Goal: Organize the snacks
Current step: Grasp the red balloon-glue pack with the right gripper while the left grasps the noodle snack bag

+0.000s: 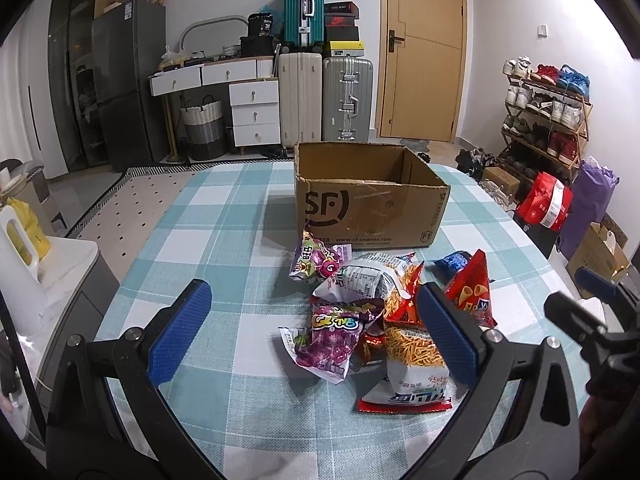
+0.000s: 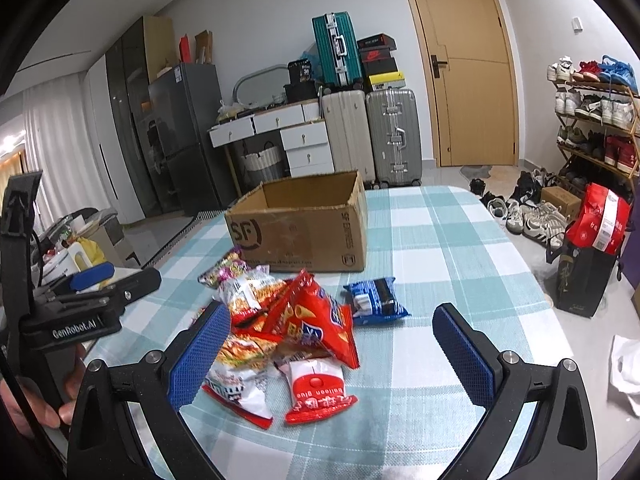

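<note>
An open cardboard SF box (image 1: 368, 216) stands on the checked tablecloth, also in the right wrist view (image 2: 300, 236). In front of it lies a pile of snack bags: purple candy bags (image 1: 332, 336), a noodle-snack bag (image 1: 416, 360), a red triangular chip bag (image 2: 316, 324), a blue cookie pack (image 2: 376, 300) and a red-white bag (image 2: 316, 392). My left gripper (image 1: 316, 316) is open above the pile, holding nothing. My right gripper (image 2: 332, 340) is open over the pile's right side, holding nothing. The box's inside shows no snacks.
The table (image 2: 440, 248) has a teal-white checked cloth. Behind it stand suitcases (image 1: 324, 96), drawers, a fridge and a door. A shoe rack (image 1: 548, 112) and bags (image 2: 592, 248) are on the right floor. The other gripper shows at each view's side.
</note>
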The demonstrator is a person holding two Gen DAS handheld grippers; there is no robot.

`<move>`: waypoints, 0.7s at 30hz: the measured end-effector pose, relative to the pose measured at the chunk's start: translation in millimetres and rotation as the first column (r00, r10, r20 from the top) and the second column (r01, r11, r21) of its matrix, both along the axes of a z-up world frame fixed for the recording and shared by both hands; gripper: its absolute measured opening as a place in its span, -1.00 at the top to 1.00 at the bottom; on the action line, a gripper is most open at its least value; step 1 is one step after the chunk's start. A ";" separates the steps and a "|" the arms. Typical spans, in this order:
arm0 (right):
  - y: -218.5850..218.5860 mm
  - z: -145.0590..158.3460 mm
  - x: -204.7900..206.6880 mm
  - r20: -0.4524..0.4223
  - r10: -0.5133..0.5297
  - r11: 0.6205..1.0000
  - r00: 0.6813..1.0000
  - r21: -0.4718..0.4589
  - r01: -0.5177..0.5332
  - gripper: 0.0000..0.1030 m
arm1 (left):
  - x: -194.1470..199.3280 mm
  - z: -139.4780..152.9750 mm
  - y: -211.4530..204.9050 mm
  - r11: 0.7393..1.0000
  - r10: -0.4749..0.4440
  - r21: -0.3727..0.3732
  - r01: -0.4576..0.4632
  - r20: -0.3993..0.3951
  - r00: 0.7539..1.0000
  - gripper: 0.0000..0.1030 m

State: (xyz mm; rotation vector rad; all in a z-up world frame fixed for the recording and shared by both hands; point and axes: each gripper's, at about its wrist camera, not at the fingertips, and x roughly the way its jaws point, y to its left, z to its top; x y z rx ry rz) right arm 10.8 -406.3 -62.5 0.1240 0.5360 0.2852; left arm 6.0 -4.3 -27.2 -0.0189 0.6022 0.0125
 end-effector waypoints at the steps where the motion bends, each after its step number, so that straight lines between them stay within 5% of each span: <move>1: 0.2 -3.0 1.4 -0.006 0.003 1.000 1.000 -0.005 -0.003 -1.00 | 1.9 -1.1 0.1 1.000 -0.001 -0.002 0.001 -0.004 1.000 -0.99; 21: 15.6 -79.0 53.6 -0.200 0.070 0.995 0.977 -0.054 -0.082 -1.00 | 19.3 -19.5 2.3 1.000 -0.017 -0.027 0.016 -0.065 0.998 -0.99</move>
